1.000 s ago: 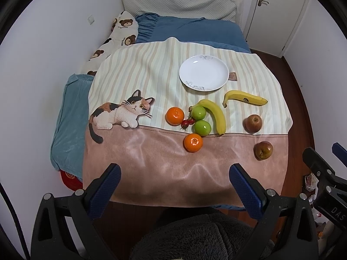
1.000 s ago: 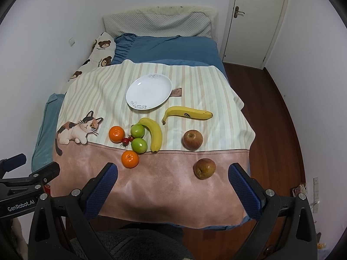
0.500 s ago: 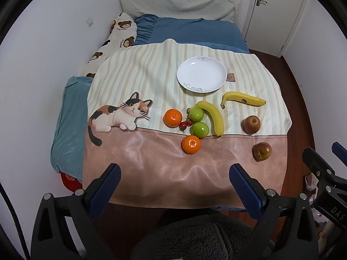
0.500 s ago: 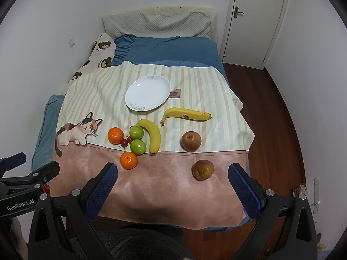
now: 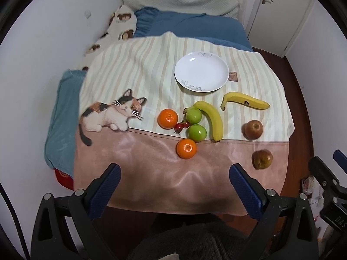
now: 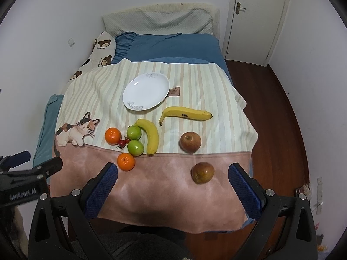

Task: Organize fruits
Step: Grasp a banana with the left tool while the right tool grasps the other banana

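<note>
Bananas [image 5: 213, 119], oranges [image 5: 167, 118], apples [image 5: 253, 129] lie scattered near empty plate [image 5: 201, 74].

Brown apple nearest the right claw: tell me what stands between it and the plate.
From the brown apple, a straight line to the white plate runs between the red apple and the curved banana, passing the stem end of the other banana. Lifted over them, nothing blocks it.

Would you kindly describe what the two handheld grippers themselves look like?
Each gripper has a black, triangulated plastic frame with silver screws and two fingers faced with textured blue pads. The left gripper shows a thin black cable at its left edge. Seen from the right wrist view, its body carries white "GenRobot.AI" lettering. The right gripper looks identical in build.
</note>
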Motion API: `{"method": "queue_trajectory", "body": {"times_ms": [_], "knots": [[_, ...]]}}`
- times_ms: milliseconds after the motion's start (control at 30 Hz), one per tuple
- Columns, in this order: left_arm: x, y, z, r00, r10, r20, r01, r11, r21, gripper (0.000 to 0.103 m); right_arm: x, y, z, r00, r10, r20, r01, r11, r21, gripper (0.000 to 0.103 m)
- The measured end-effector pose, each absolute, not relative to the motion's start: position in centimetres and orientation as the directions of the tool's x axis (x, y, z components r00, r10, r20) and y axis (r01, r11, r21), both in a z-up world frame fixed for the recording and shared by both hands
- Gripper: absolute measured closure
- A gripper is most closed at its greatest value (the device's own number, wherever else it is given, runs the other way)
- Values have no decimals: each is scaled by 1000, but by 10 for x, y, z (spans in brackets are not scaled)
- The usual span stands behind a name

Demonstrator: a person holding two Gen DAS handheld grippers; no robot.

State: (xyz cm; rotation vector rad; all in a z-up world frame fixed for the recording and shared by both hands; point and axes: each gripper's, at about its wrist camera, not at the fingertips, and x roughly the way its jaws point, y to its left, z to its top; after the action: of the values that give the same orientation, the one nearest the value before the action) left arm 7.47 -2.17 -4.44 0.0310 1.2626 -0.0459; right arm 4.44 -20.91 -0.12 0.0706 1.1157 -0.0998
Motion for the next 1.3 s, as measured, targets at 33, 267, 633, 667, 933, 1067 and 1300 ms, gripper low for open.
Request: {"method": "queue_trajectory", "body": {"times_ms": [33,267,633,667,933,1067,1300], "knots": [[85,-22,-53,287,-40,-957,38,999,-30,1,52,-214,-6,436,-43,-899,106,994,4,0],[158,-38,-133,133,-214,-968,-61,973,-223,3,141,-245,-67,345,-50,-937,-75,994,-81,5],[236,-83,-257,-51,-348,-936,-202,922,-332,25,289,-248,-202,133,-50,-990,-477,872,-108,39],[241,-87,-265,-52,-347,-937,-202,922,-330,26,300,-248,-216,108,-47,-993,-502,860,-95,41],[257,-112,-302,-86,-305,-948,-163,943,-289,46,353,-236,-301,-130,-5,-991,-604,794,75,43],[258,-123,-312,-90,-254,-963,-97,965,-245,60,362,-235,-326,-169,13,-986,-603,789,114,47],[256,-148,-312,-76,-181,-981,0,983,-181,68,358,-270,-325,-184,7,-983,-351,933,73,61]]}}
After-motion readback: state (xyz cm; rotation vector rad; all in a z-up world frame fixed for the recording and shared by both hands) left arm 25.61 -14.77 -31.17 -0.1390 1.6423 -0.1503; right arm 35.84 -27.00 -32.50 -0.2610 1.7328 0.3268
